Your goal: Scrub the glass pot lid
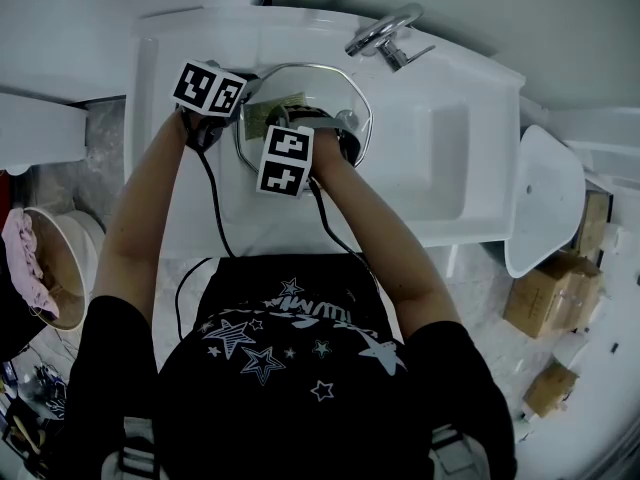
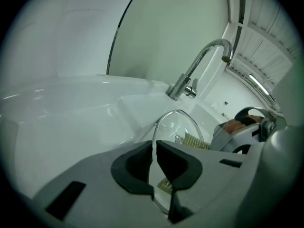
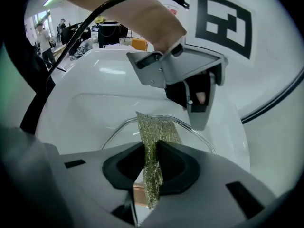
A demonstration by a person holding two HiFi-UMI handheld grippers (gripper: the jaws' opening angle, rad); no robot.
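1. Glass pot lid (image 1: 322, 86) sits upper centre in the head view, over the basin of a white sink (image 1: 440, 148), below a chrome faucet (image 1: 385, 33).
2. In the left gripper view the glass pot lid (image 2: 179, 127) stands on edge and runs away from the camera toward the frame's middle.
3. The left gripper (image 2: 154, 151) has its dark pads nearly together, pinching the near rim of the lid between them. In the head view, this left gripper (image 1: 225, 103) is at the lid's left edge.
4. The right gripper (image 3: 151, 160) is closed on a green scouring pad (image 3: 154, 132), whose free end sticks up past the jaws.
5. In the right gripper view the lid (image 3: 123, 133) lies straight ahead and broadside, with the pad's end across its face. It looks to be touching, though that is not certain.
6. In the head view the right gripper (image 1: 300, 148) is at the lid's lower edge, so it is the nearer one for scrubbing.
7. The lid is clear glass, domed, with a thin bright metal rim. Through it, the left gripper view shows the scouring pad (image 2: 197, 141) on its far side.
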